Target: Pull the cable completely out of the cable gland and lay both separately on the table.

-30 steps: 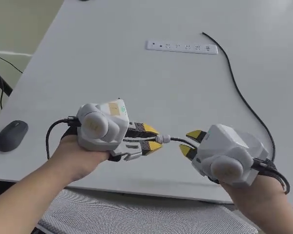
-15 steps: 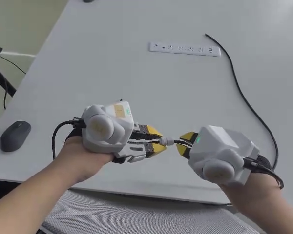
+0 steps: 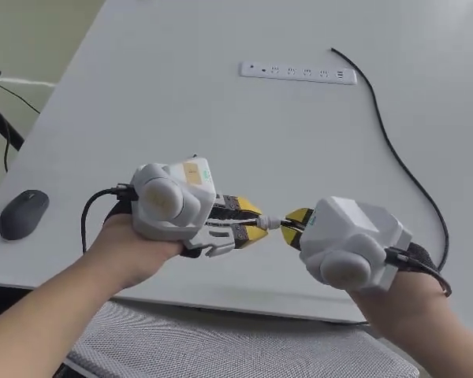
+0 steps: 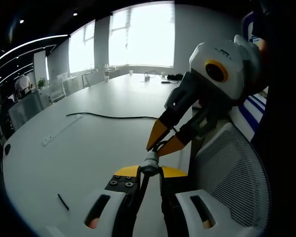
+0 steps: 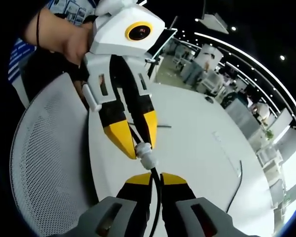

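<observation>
Both grippers meet at the cable gland point(image 3: 272, 224) above the near edge of the table point(image 3: 221, 118)
The left gripper point(image 3: 258, 224) is closed on the white gland; the right gripper point(image 3: 292, 226) is clamped on the black cable point(image 5: 155, 190). The cable runs left-right, so a rightward pull should free it

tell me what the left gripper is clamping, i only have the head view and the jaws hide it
observer: the left gripper is shut on the white cable gland, at its jaw tips.
operator: is the right one on the cable
observer: yes, the right gripper view shows the right gripper shut on the black cable, beside the gland.
operator: cable out of the gland
observer: no, in the left gripper view it seems to run back between that gripper's jaws.
</observation>
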{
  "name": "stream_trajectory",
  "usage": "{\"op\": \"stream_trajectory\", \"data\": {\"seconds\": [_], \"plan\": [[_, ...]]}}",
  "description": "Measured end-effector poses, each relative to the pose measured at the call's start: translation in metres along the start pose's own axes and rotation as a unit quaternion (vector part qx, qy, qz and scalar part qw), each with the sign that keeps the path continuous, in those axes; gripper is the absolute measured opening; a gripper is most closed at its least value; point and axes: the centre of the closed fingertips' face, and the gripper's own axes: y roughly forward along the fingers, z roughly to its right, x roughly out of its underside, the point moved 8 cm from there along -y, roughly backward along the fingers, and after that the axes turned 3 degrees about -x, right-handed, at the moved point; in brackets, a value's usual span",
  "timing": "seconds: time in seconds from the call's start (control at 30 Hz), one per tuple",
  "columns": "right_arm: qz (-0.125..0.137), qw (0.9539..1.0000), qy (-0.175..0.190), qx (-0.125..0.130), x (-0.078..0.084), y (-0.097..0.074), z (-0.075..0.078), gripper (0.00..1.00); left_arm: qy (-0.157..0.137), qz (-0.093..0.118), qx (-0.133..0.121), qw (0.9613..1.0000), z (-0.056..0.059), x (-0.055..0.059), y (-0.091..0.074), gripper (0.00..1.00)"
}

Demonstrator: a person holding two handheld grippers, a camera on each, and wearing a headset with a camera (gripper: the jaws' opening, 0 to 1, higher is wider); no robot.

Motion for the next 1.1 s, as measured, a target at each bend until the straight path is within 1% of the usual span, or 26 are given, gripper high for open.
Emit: {"op": "stream_trajectory", "data": {"seconds": [0.27,0.37,0.57,0.63,0.7,0.77,0.8,0.83,0.97,1.0,1.1], "plan": [[0.000,0.9993,0.035,0.008,0.007,-0.001,0.005,0.00,0.001,0.003,-0.004,1.0000,-0.002,0.000,-0.001,0.15],[-0.001,0.9991,0.040,0.011,0.011,-0.002,0.007,0.00,-0.002,0.004,-0.004,1.0000,-0.003,0.000,-0.002,0.15],[-0.001,0.9968,0.077,0.022,0.021,-0.006,0.017,0.00,-0.002,0.008,-0.005,1.0000,-0.004,-0.003,-0.003,0.15],[0.000,0.9947,0.100,0.027,0.027,-0.006,0.020,0.00,-0.002,0.009,-0.006,0.9999,-0.004,-0.004,-0.003,0.15],[-0.001,0.9932,0.113,0.027,0.031,-0.006,0.021,0.00,-0.002,0.010,-0.006,0.9999,-0.005,-0.004,-0.004,0.15],[0.000,0.9907,0.132,0.030,0.036,-0.006,0.022,0.01,-0.001,0.009,-0.006,0.9999,-0.006,-0.003,-0.004,0.15],[0.000,0.9879,0.153,0.029,0.041,-0.005,0.022,0.01,-0.002,0.008,-0.006,1.0000,-0.006,-0.003,-0.004,0.15],[0.002,0.9859,0.164,0.031,0.043,-0.005,0.023,0.01,-0.001,0.008,-0.006,1.0000,-0.006,-0.003,-0.004,0.15],[-0.003,0.9817,0.187,0.035,0.055,-0.004,0.025,0.01,0.000,0.007,-0.005,1.0000,-0.005,-0.002,-0.004,0.15],[-0.005,0.9795,0.198,0.035,0.058,-0.004,0.025,0.01,0.001,0.006,-0.005,1.0000,-0.005,-0.002,-0.004,0.15],[-0.005,0.9749,0.219,0.038,0.064,-0.003,0.025,0.01,0.000,0.006,-0.005,1.0000,-0.005,-0.002,-0.004,0.15]]}}
